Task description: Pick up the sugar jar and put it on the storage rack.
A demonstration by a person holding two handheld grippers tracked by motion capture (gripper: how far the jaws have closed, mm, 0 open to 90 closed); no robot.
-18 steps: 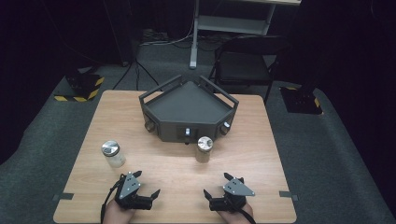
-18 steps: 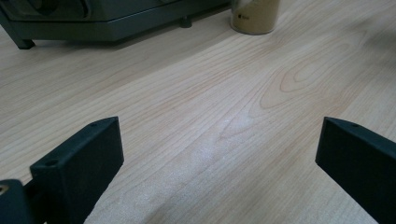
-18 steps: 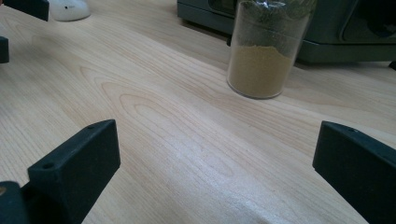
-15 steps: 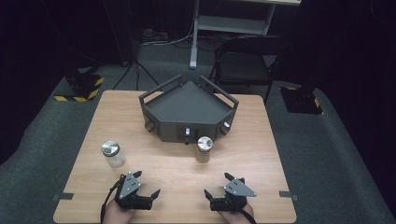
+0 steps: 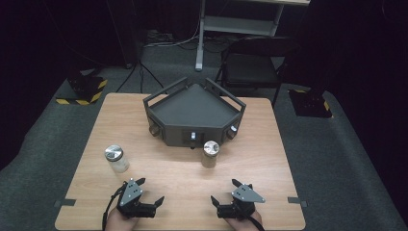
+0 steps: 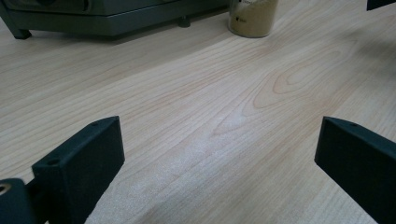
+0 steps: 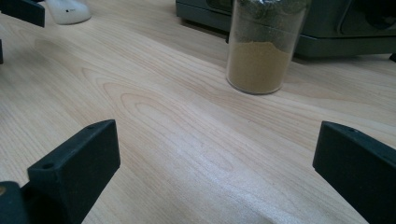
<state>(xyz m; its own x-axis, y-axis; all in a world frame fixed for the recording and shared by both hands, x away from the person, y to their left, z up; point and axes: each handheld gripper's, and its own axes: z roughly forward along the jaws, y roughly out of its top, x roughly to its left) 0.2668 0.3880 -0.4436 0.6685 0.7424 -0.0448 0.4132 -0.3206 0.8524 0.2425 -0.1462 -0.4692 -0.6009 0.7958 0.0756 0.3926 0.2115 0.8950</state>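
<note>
On the wooden table [image 5: 269, 159] stand two small jars with metal lids. The one with white contents [image 5: 116, 158] is at the left; the one with brown powder [image 5: 210, 153] stands just in front of the dark three-sided tray [image 5: 192, 113]. My left gripper [image 5: 151, 190] rests near the table's front edge, open with nothing between its jaws. My right gripper [image 5: 224, 190] sits beside it, also open and holding nothing. In the left gripper view the gripper [image 6: 219, 135] faces bare wood, with the brown jar [image 6: 252, 18] far ahead. In the right gripper view the gripper [image 7: 215, 140] faces the brown jar [image 7: 264, 51], which stands ahead.
The white jar [image 7: 70, 10] and a jaw of the other gripper [image 7: 23, 11] sit at the top left of the right gripper view. The tray's base [image 6: 93, 14] crosses the top of the left gripper view. A folding chair [image 5: 250, 65] stands on the floor behind the table.
</note>
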